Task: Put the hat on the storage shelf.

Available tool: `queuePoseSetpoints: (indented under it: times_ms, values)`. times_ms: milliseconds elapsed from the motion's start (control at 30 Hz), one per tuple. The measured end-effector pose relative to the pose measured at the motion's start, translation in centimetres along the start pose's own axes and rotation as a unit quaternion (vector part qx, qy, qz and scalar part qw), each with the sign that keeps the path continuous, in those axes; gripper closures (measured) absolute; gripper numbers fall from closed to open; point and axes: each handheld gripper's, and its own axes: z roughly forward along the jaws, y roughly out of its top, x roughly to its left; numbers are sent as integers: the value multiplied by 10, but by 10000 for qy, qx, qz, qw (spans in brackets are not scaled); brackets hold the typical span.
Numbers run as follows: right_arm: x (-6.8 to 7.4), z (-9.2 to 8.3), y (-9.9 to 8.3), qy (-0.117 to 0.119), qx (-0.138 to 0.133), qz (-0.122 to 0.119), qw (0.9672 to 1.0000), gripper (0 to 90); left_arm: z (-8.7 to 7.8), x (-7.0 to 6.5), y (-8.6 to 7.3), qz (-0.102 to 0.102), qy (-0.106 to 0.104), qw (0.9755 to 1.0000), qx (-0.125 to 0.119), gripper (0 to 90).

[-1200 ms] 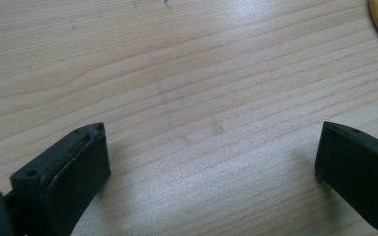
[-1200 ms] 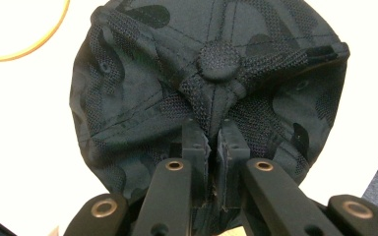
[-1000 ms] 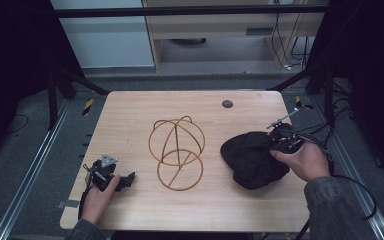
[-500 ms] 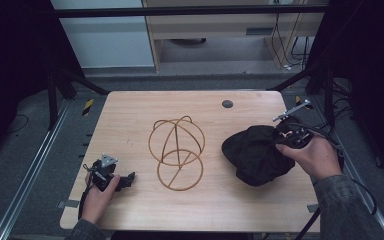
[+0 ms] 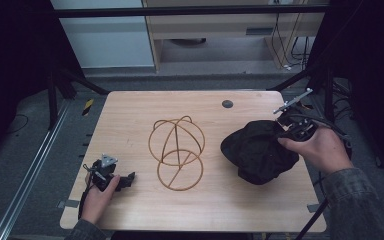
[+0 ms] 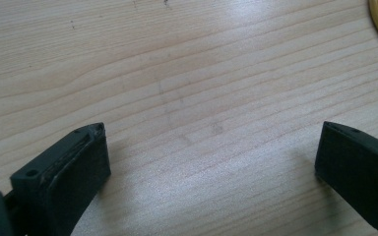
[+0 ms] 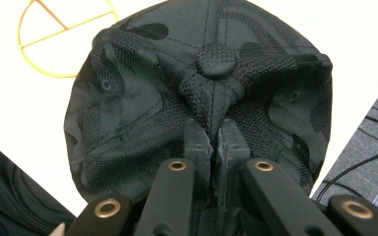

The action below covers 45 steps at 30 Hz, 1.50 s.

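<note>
Near the right edge of the light wooden bench (image 5: 130,120), right claw (image 7: 215,142) clamped together on a pinch of fabric of the crumpled black mesh baseball cap (image 5: 258,150). Close to the left front corner, left claw (image 5: 128,179) held with jaws wide apart just above bare wood. At mid-bench, between them and touched by neither, stood a golden wire stand of two rings and crossed arches (image 5: 177,150).

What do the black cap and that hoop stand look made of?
The black cap looks like woven fabric with matte mesh panels: stitched seams, eyelets and a cloth-covered top button show, and the right hand-held gripper pinches a fold of it. The hoop stand seems to be thin wire or rod with a golden-tan finish; metal or rattan, I cannot tell.
</note>
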Motion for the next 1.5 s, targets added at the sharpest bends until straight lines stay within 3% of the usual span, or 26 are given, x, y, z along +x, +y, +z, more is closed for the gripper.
queuePoseSetpoints:
  times_ms: [600, 1033, 1500]
  values:
    - [25, -62, 31, 32, -671, -321, 9972, 857, 0, 0, 0, 7, -13, 10000, -12, 0]
    - [36, -77, 39, 84, -913, -464, 9947, 857, 0, 0, 0, 8, -13, 10000, -14, 0]
    - [57, -101, 58, 91, -1501, -700, 9861, 859, 0, 0, 0, 8, -13, 10000, -12, 0]
